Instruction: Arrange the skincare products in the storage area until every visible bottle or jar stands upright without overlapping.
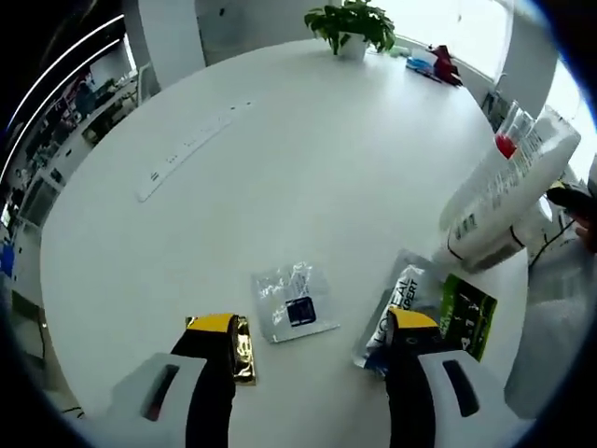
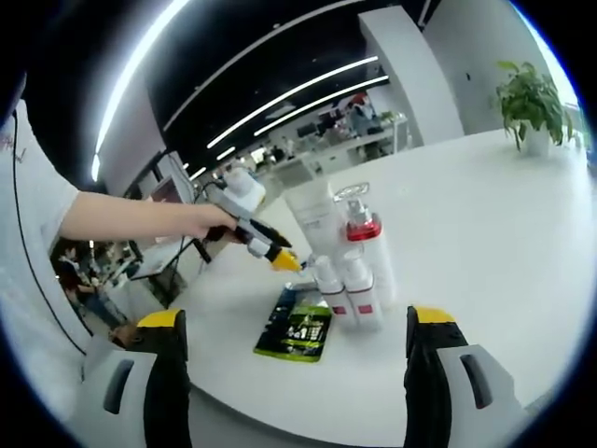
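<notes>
Between the jaws of my open left gripper (image 1: 312, 322) lies a clear sachet (image 1: 294, 303) with a dark square, flat on the white table (image 1: 308, 159). A gold sachet (image 1: 244, 350) sits by its left jaw, and a white printed sachet (image 1: 401, 303) and a green-black sachet (image 1: 468, 315) by its right jaw. A tall white tube (image 1: 508, 191) and a red-collared bottle (image 1: 505, 145) stand at the right. My right gripper (image 2: 297, 319) is open, facing a cluster: white tube (image 2: 312, 219), red-collared pump bottle (image 2: 362, 233), two small bottles (image 2: 345, 291), all upright, and the green sachet (image 2: 298, 331).
A potted plant (image 1: 353, 26) and a red object (image 1: 446, 63) stand at the table's far edge. A white power strip (image 1: 191, 145) lies at the left. A person's hand (image 2: 210, 222) holds the left gripper (image 2: 284, 261) over the table (image 2: 485, 215). An office lies behind.
</notes>
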{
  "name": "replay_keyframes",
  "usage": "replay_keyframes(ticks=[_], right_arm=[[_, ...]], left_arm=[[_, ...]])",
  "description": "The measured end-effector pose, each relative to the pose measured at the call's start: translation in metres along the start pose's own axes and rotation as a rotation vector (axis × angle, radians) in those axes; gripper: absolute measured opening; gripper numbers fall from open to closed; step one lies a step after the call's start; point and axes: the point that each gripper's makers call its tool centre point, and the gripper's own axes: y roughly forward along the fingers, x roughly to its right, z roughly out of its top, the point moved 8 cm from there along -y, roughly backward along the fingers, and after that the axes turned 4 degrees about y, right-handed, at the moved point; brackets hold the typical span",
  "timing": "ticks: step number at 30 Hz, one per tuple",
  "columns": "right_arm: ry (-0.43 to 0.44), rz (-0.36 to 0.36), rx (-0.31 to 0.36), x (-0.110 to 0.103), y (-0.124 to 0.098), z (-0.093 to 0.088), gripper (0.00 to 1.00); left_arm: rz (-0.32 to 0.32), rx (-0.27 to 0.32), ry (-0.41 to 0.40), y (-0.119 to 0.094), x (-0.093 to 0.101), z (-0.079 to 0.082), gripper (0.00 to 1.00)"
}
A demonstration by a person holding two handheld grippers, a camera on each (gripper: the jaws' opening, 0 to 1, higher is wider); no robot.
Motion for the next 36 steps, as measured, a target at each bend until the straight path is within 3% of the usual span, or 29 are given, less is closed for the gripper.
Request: replay_keyframes(ticks=[2,12,18,25,29,36], right_arm=[[0.004,-0.003,0.004,0.000,0.000,0.000,0.96],[0.015,-0.012,0.009,0.001,-0.001,0.000,0.96],[0.026,-0.019,0.015,0.002,-0.001,0.001,0.96],[0.033,-0.027,0.026,0.003,-0.002,0.001,0.96],[0.036,-0.025,0.023,0.003,-0.001,0.001,0.96],[0.043,-0.027,0.025,0.003,-0.001,0.001,0.96]], left_arm=[[0.001,-0.010,0.000,0.007,-0.007,0.001,0.65],[0.012,-0.081,0.008,0.022,-0.008,0.005,0.61],[0.014,-0.126,0.008,0.023,0.002,0.005,0.58],[0.021,-0.144,-0.007,0.034,-0.006,0.011,0.56],[0.014,-0.152,-0.011,0.033,-0.006,0.007,0.56],[0.011,-0.151,-0.017,0.036,-0.015,0.006,0.48]])
